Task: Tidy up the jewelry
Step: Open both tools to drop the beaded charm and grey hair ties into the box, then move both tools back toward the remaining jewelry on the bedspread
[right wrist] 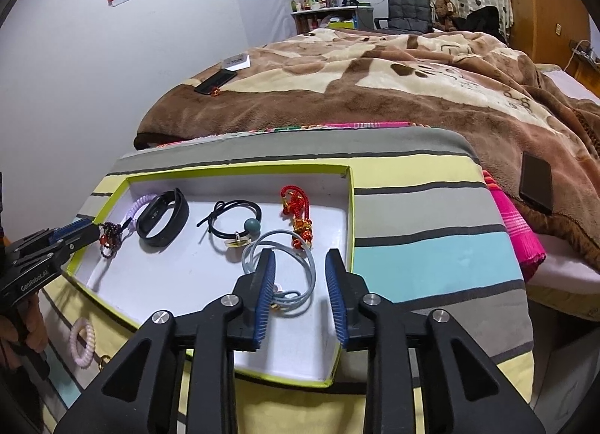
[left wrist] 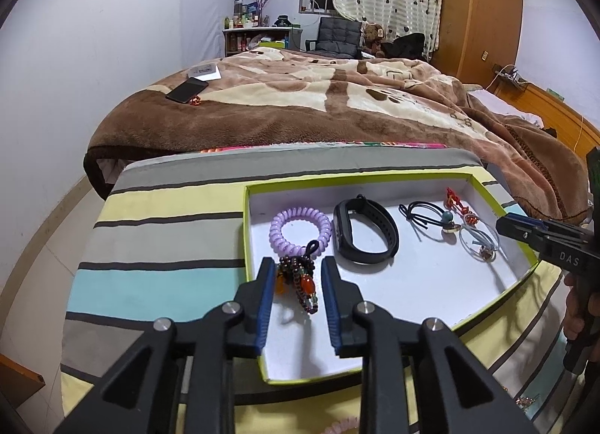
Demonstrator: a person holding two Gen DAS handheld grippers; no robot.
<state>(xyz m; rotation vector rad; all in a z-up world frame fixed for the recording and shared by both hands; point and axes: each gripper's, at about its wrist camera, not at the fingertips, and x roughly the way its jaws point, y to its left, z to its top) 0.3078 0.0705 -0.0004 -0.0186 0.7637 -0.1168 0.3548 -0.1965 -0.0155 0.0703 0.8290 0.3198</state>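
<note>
A white box with a lime rim point(left wrist: 356, 177) point(right wrist: 240, 168) sits on the striped cloth. Inside lie a purple coil tie point(left wrist: 300, 226), a black fitness band point(left wrist: 365, 231), a black cord tie with a teal bead point(left wrist: 431, 220), a red knotted charm point(right wrist: 296, 209), a grey-blue cord bracelet point(right wrist: 300, 284) and a dark beaded bracelet with orange beads point(left wrist: 300, 280). My left gripper point(left wrist: 298, 265) is open over the box's left end; the beaded bracelet lies between its fingers, untouched by the pads. My right gripper point(right wrist: 300, 256) is open above the grey-blue bracelet, which rests on the box floor.
A pink coil tie point(right wrist: 80, 346) and a small gold piece point(right wrist: 103, 361) lie on the striped cloth point(right wrist: 431, 246) left of the box. Behind is a bed with a brown blanket point(left wrist: 337, 104), a phone point(right wrist: 536, 186) and a pink cloth point(right wrist: 513, 231) at the right.
</note>
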